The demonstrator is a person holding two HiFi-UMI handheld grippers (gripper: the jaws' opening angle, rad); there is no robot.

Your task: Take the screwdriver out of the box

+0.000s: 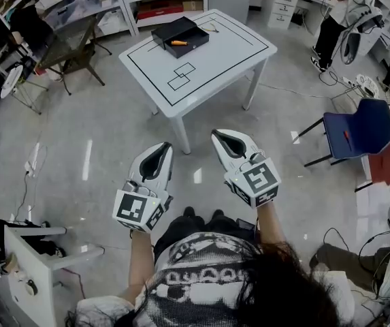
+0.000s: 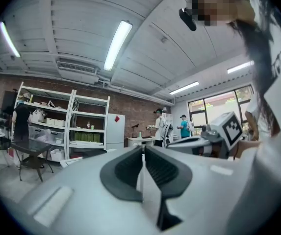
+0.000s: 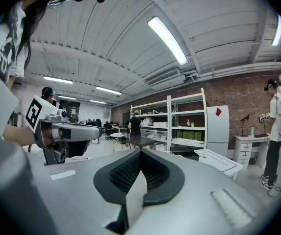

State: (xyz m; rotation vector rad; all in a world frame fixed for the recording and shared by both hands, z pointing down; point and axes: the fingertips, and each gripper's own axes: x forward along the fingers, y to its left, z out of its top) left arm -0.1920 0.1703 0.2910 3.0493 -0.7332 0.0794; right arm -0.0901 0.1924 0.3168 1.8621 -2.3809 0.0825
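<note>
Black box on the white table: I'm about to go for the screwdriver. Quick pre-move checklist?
1. Black rectangular box on the white table, top open: ok.
2. Orange-handled screwdriver lying inside it: ok.
3. Left gripper and right gripper empty: ok.
4. Jaws apart for a grasp: not ok, both shut.
5. Box within reach: not ok, table stands well ahead.
6. Screwdriver clear of other contents: cannot tell, too small.
</note>
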